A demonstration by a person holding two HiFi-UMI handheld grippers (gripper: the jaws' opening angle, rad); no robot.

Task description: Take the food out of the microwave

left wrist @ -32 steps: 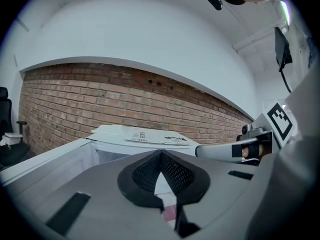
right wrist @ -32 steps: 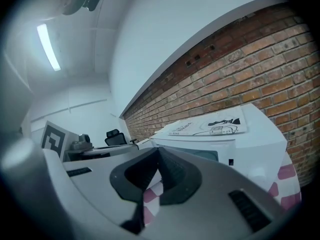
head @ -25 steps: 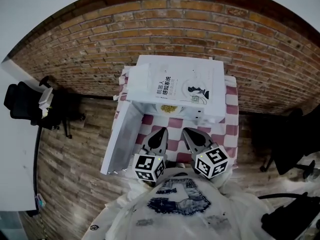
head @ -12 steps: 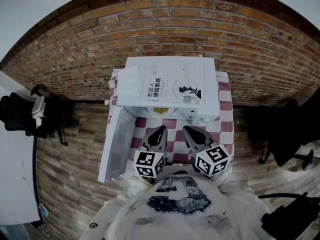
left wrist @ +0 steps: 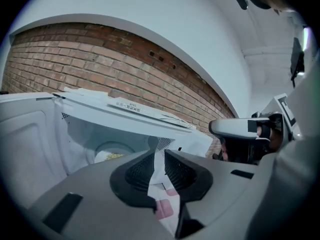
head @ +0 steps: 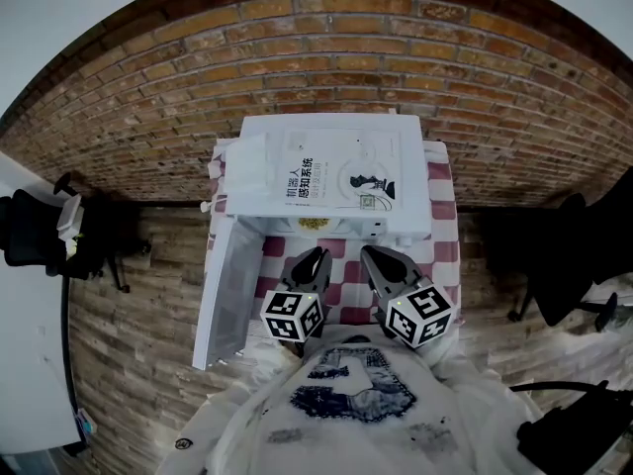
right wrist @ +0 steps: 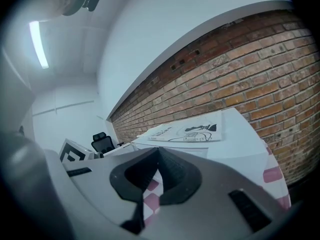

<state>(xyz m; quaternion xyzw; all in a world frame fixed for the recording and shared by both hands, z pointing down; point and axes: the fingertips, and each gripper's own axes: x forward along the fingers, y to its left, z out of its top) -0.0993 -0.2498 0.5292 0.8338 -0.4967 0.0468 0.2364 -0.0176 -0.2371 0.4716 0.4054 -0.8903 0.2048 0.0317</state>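
Fabric of a white printed shirt (head: 346, 404) is filling the near edge of the head view. Just ahead of it the 2 tools are pointing side by side toward the microwave, hovering over the red-and-white checked cloth (head: 344, 283) that is covering the counter. The left tool (head: 316, 256) is showing a narrow gap between its pads. Its jaws have just been opening, and nothing is sitting between them, with only cloth and the oven cavity showing through the slit. The right tool (head: 369, 253) is pressing its tips together and gripping nothing. Beyond the tips, the white microwave (head: 413, 196) is standing on the counter with its door (head: 232, 285) hanging wide open on the left tool's side. The food (head: 315, 224), a yellowish heap on a pale plate (left wrist: 100, 150), is resting inside the cavity, apart from both tools. A printed sheet (head: 341, 174) with dark characters and a drawing is lying on top of the microwave. Behind it a brick wall (head: 297, 57) is running across the view, wooden floor (head: 129, 315) is spreading out to the side, and 1 black office chair (head: 35, 231) is standing far off on the left.
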